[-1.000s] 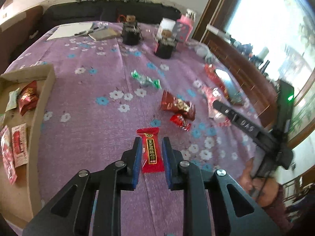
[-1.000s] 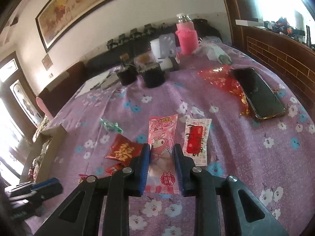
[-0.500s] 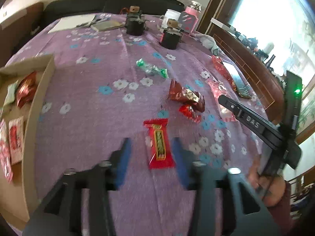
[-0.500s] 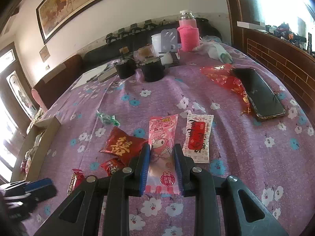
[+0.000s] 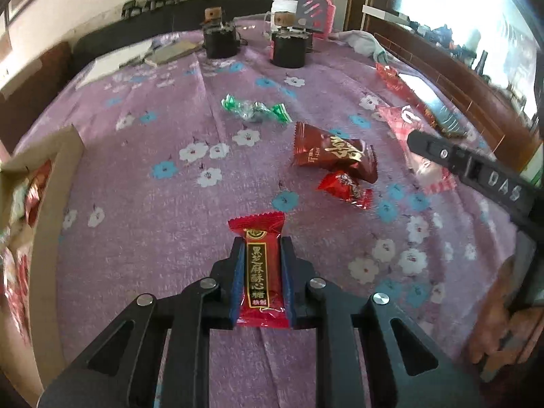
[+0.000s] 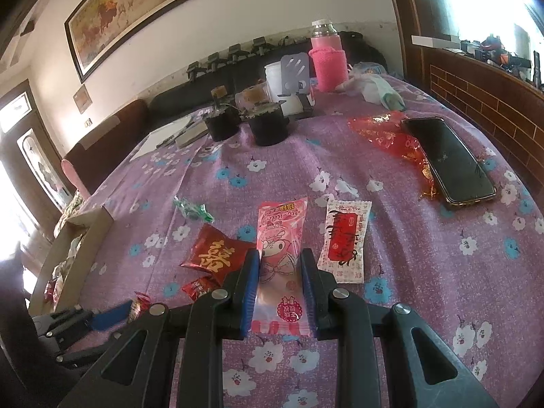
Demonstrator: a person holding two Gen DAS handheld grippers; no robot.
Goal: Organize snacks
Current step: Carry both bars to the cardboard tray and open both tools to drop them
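Item: red sesame-candy bar (image 5: 261,272), flat on the purple floral cloth (image 5: 163,224), long axis running straight along the left gripper (image 5: 261,282); jaws just closed onto its sides; cardboard box (image 5: 51,238) lies to its left. Label: gold characters, apparently 黑芝麻酥心糖. Right gripper (image 6: 279,292) clamps the pink cartoon sachet (image 6: 280,234), likewise lengthwise; "DAS" readable on its finger.

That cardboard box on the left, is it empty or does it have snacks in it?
Not empty. The cardboard box is open-topped, and a few red and white snack packets lie inside; how full it is cannot be told.
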